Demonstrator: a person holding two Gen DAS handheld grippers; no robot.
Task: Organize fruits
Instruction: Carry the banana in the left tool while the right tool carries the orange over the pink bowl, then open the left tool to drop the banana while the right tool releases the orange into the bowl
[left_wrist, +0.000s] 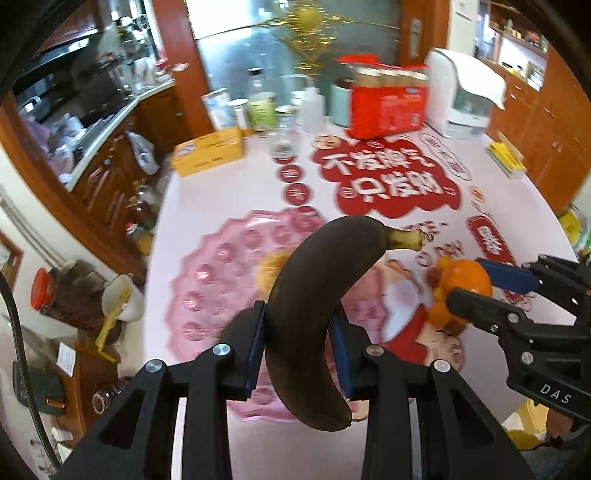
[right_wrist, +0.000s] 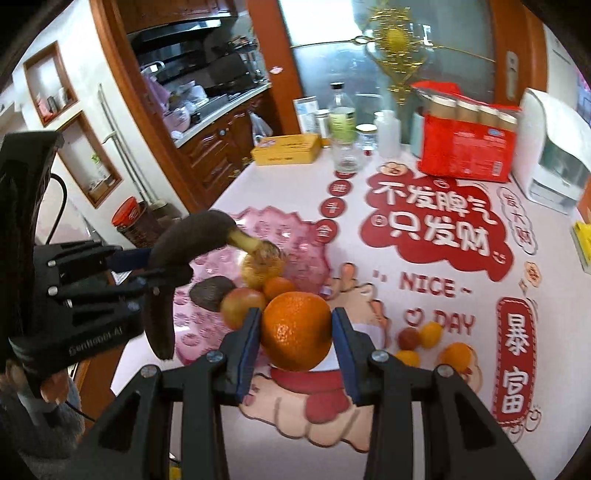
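Both jaws are clenched on fruit; the left gripper (left_wrist: 300, 343) grips a blackened banana (left_wrist: 314, 317) across its middle, and the right gripper (right_wrist: 295, 334) pinches an orange (right_wrist: 297, 330) between its blue pads. The banana's long axis runs almost along the left fingers, stem end pointing away and upward, blunt end hanging back toward the handle; it is held above the desk (left_wrist: 388, 155), over the near part of the pink scalloped plate (left_wrist: 218, 269). From the right wrist view the plate (right_wrist: 295, 243) lies ahead and to the left, already carrying an apple (right_wrist: 242, 304), a small orange (right_wrist: 279, 286), a dark fruit (right_wrist: 210, 291) and a yellowish fruit (right_wrist: 258, 267). The orange is lifted just short of that heap, so the left hand looks nearer the plate. My guess is that both fruits are bound for the plate, and the banana, being long, will want laying along the free pink area and not across the pile. Several small fruits (right_wrist: 430, 334) lie loose on the desk to the right, well apart from the plate.
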